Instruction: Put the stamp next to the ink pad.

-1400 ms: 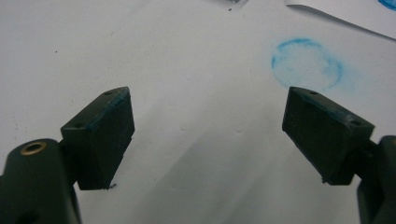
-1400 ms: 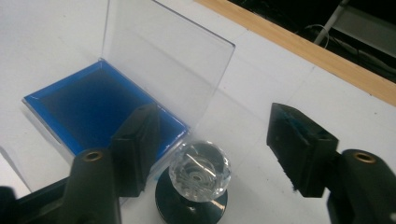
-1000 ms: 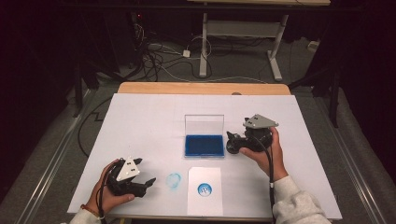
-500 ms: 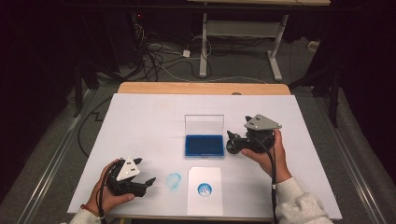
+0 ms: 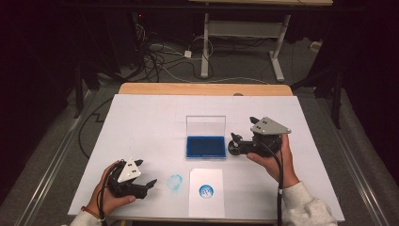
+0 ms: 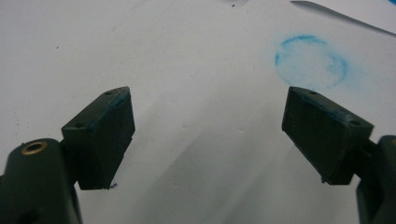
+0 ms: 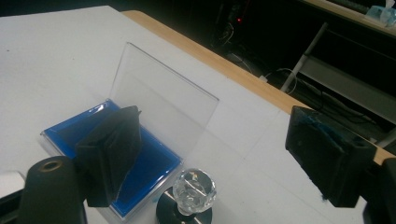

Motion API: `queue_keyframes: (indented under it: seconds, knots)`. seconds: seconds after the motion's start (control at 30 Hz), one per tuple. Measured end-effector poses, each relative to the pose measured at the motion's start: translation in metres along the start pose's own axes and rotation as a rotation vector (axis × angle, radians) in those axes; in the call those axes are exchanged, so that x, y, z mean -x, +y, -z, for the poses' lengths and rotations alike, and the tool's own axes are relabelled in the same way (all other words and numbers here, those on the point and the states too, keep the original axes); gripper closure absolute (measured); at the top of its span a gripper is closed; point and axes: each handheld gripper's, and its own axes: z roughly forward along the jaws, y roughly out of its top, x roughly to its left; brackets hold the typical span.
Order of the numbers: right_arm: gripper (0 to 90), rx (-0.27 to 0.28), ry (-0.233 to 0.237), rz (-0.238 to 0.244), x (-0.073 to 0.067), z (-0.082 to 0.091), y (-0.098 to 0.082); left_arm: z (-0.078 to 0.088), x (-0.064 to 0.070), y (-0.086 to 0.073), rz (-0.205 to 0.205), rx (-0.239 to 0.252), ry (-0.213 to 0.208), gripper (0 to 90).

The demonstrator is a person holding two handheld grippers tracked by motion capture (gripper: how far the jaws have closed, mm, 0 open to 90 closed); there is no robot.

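A blue ink pad (image 5: pixel 205 146) lies in a clear case in the middle of the table, its lid (image 5: pixel 205 125) standing upright. In the right gripper view the ink pad (image 7: pixel 149 161) lies behind the left jaw. A stamp with a faceted glass knob (image 7: pixel 194 191) on a black base stands right of the case, low between the jaws. My right gripper (image 7: pixel 215 116) is open around it without touching; from above, my right gripper (image 5: pixel 234 144) points at the pad's right edge. My left gripper (image 5: pixel 149 184) rests near the front left, where my left gripper (image 6: pixel 208 98) is open over bare table.
A smeared blue ink ring (image 5: pixel 175 182) marks the table just right of the left gripper; the same ring (image 6: pixel 310 60) lies beyond its right jaw. A white card (image 5: pixel 206 193) with a blue round print lies at the front edge. The white tabletop (image 5: pixel 150 122) ends at a wooden strip (image 5: pixel 202 89).
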Motion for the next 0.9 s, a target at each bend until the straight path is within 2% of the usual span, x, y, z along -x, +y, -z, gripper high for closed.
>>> queue_keyframes:
  seconds: [0.17, 0.27, 0.5, 0.9]
  knots:
    - [18.8, 0.026, 0.017, 0.012, -0.002, 0.007, 0.001, 0.0, 0.0, 0.0, -0.001, -0.001, 0.0, 16.8]
    - [18.7, 0.032, 0.012, 0.025, -0.004, 0.012, 0.002, 0.0, 0.0, 0.0, -0.001, -0.001, 0.0, 16.8]
    - [19.3, 0.022, -0.001, 0.034, -0.005, 0.02, 0.002, 0.0, 0.001, 0.0, -0.007, -0.004, 0.0, 16.8]
    - [19.3, 0.039, 0.011, 0.053, -0.005, 0.037, -0.004, 0.0, 0.0, 0.0, -0.002, 0.004, 0.014, 16.8]
